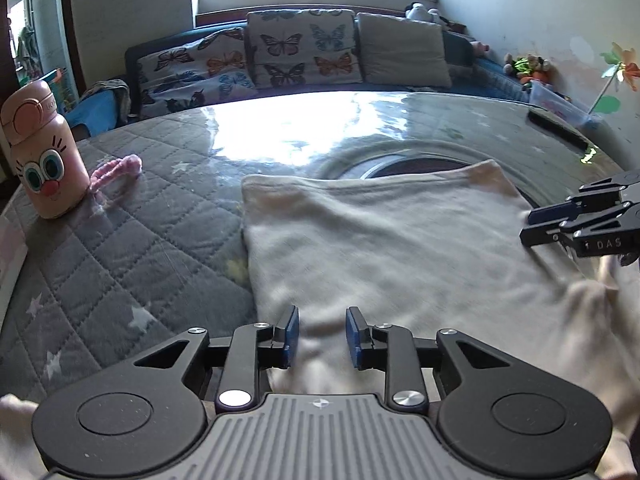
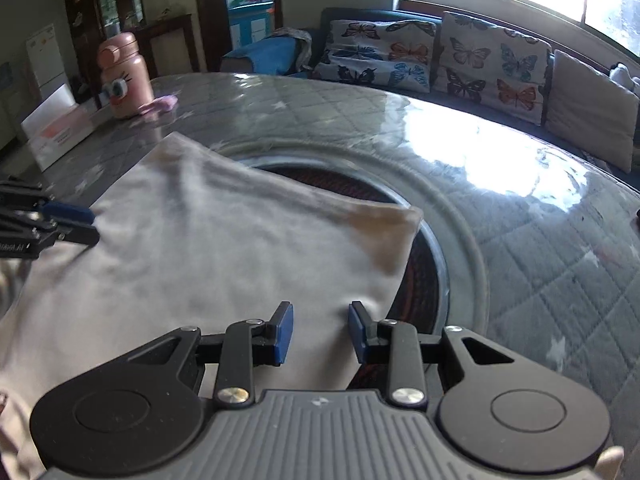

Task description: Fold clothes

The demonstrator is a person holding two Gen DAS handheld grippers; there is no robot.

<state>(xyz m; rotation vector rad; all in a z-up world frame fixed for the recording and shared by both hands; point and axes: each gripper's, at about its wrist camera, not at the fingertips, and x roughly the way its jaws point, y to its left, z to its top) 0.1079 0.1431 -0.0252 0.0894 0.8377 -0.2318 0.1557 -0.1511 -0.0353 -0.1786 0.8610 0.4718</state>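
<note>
A cream garment (image 1: 400, 248) lies spread flat on the grey quilted table cover (image 1: 120, 248), its far edge folded straight. My left gripper (image 1: 322, 334) hovers open over the garment's near left part, nothing between its blue pads. The right gripper (image 1: 538, 224) shows at the right edge of that view, over the garment's right side. In the right wrist view the same garment (image 2: 200, 248) fills the left half, and my right gripper (image 2: 320, 330) stands open above its near right edge. The left gripper (image 2: 80, 224) pokes in from the left over the cloth.
A pink cartoon bottle (image 1: 40, 152) with a pink strap (image 1: 116, 168) stands at the table's far left. A dark round recess (image 2: 424, 264) lies partly under the garment. A white box (image 2: 52, 128) sits beyond the bottle (image 2: 124, 76). A sofa with butterfly cushions (image 1: 296, 52) lines the far side.
</note>
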